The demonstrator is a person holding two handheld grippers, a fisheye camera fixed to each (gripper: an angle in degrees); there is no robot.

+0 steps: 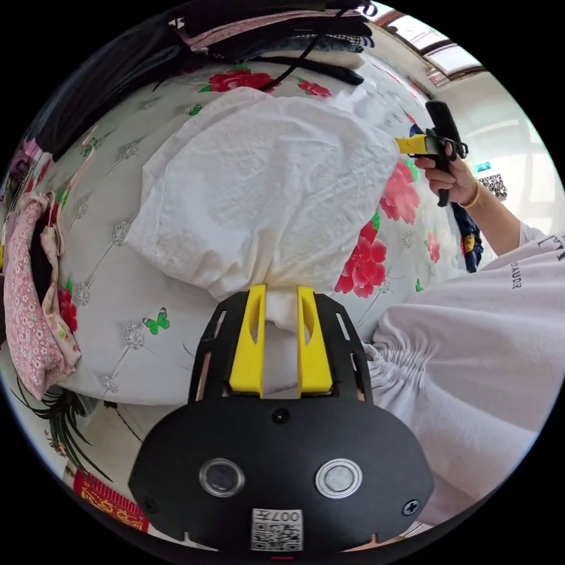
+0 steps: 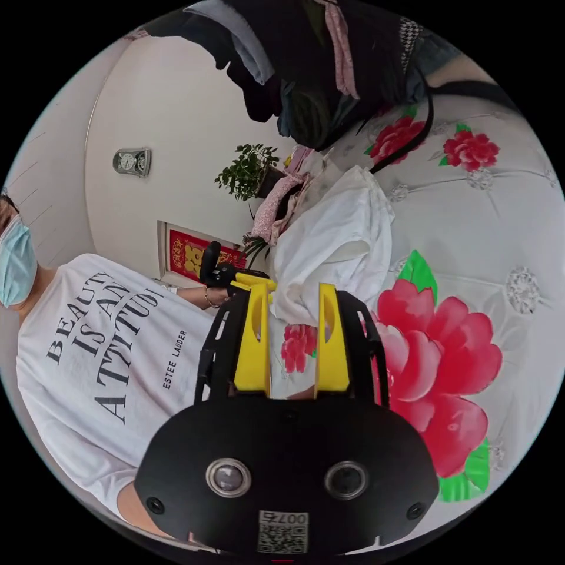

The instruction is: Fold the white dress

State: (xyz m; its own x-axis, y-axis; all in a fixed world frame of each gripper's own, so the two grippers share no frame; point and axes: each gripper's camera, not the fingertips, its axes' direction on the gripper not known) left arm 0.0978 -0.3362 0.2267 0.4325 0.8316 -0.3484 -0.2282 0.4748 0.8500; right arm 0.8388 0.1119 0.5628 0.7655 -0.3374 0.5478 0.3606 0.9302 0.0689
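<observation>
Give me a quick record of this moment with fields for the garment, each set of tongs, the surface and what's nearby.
garment: white dress, partly folded, lying on the bed
left tongs: shut on a bunched edge of the dress
right tongs: open, at the dress's far edge
surface: floral bedspread
nearby: pink floral garment at the bed's edge, dark clothes pile beyond the dress

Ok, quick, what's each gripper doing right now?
Left gripper: shut on the white dress, pinching a bunched edge.
Right gripper: jaws apart at the dress's edge, not clamped on it.
</observation>
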